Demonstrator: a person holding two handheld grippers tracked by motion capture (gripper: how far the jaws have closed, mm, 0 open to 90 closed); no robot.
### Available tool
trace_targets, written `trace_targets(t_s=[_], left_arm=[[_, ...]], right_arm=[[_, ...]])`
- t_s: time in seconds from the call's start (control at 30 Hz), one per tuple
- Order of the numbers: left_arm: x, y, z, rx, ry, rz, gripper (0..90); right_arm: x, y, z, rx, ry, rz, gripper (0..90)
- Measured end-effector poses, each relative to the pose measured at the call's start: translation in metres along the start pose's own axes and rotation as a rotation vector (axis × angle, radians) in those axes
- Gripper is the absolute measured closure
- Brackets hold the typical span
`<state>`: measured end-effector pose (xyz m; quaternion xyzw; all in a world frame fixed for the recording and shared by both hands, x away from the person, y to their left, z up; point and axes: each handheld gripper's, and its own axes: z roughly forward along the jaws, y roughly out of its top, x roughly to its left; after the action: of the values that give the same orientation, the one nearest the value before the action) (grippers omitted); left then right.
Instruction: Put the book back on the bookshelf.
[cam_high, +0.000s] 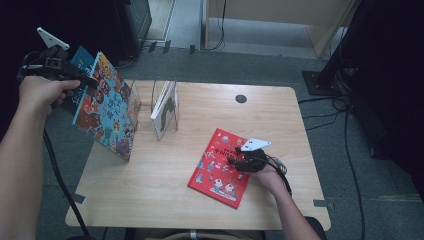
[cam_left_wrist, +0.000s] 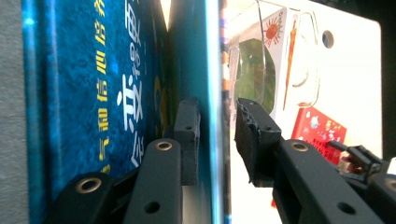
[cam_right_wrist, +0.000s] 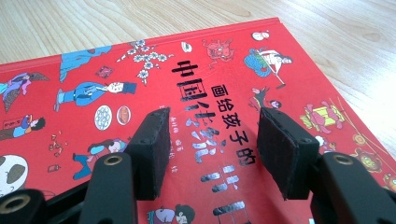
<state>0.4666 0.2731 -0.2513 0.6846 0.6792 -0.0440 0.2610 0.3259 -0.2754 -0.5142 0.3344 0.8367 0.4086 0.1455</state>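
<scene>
1. Surface (cam_high: 165, 195): pale wood, and it carries everything below.

2. Blue book (cam_high: 107, 107): our largest volume. It stands tilted at the left edge, its lower corner on the surface, leaning beside the rack. In the left gripper view its cover (cam_left_wrist: 93, 93) runs between our fingers.

3. Red book (cam_high: 220, 167): it lies flat, cover up, right of centre and well apart from the rack. We judge it the next to file.

4. Rack (cam_high: 165, 112): a clear divider stand at the back left. One thin white book (cam_high: 164, 102) already stands upright in a slot, and the slot nearest the blue book looks free.

5. Left gripper (cam_high: 85, 80): raised at the blue book's upper edge. Its fingers (cam_left_wrist: 187, 135) straddle the cover at a narrow set; one pad lies against it, the other stands a little clear. We read this as a slack hold, not a firm one.

6. Right gripper (cam_high: 242, 160): resting low over the red book, fingers (cam_right_wrist: 149, 149) parted to a middling width with nothing between them.

Progress, by our reckoning: one book shelved, the blue one almost at its slot but not seated, the red one untouched. Roughly a third is done.
</scene>
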Motion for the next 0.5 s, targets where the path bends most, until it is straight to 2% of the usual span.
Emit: trace_targets(t_s=[0.1, 0.2, 0.3, 0.47, 0.5], left_arm=[[-0.002, -0.001, -0.005, -0.005, 0.001, 0.008, 67.5], [-0.004, -0.003, -0.009, -0.012, 0.024, 0.025, 63.8], [-0.007, -0.005, -0.013, -0.017, 0.082, 0.050, 60.9], [-0.002, -0.010, -0.023, -0.042, 0.071, 0.051, 58.5], [-0.001, -0.011, -0.025, -0.046, 0.055, 0.050, 58.7]], right_arm=[[0.000, 0.000, 0.000, 0.000, 0.000, 0.000, 44.8], [0.000, 0.000, 0.000, 0.000, 0.000, 0.001, 44.8], [0.000, 0.000, 0.000, 0.001, 0.000, 0.000, 44.8], [0.000, 0.000, 0.000, 0.001, 0.001, 0.001, 44.6], [0.000, 0.000, 0.000, 0.001, 0.002, 0.001, 44.7]])
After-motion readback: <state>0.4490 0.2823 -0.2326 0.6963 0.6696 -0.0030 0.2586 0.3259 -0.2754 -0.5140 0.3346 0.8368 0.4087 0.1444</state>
